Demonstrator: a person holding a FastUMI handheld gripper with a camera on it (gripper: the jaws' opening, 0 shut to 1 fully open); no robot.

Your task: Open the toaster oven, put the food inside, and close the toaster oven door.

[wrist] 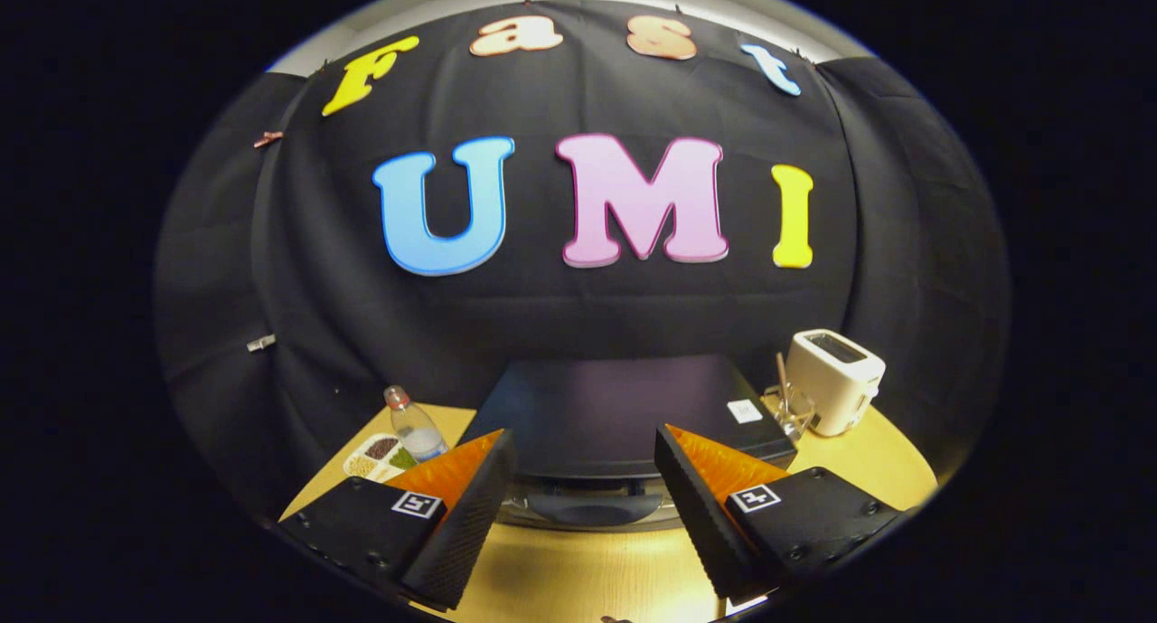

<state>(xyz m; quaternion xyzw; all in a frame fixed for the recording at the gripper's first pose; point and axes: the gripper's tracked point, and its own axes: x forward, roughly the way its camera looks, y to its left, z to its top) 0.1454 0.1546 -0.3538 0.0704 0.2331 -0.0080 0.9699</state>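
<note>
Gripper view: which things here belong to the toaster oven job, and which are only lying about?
For the job:
black toaster oven, door closed
open gripper, fingers apart just before it

Lying about:
white pop-up toaster
clear plastic bottle
white divided snack tray
small clear glass

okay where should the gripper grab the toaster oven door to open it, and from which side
Take the dark curved door handle along the top of the toaster oven front, just ahead of the open gripper. Come from above and in front: the handle runs crosswise and juts toward the fingers, so one finger probably slips behind it, one in front. Then pull toward you and down, if the door hinges at the bottom.
</note>
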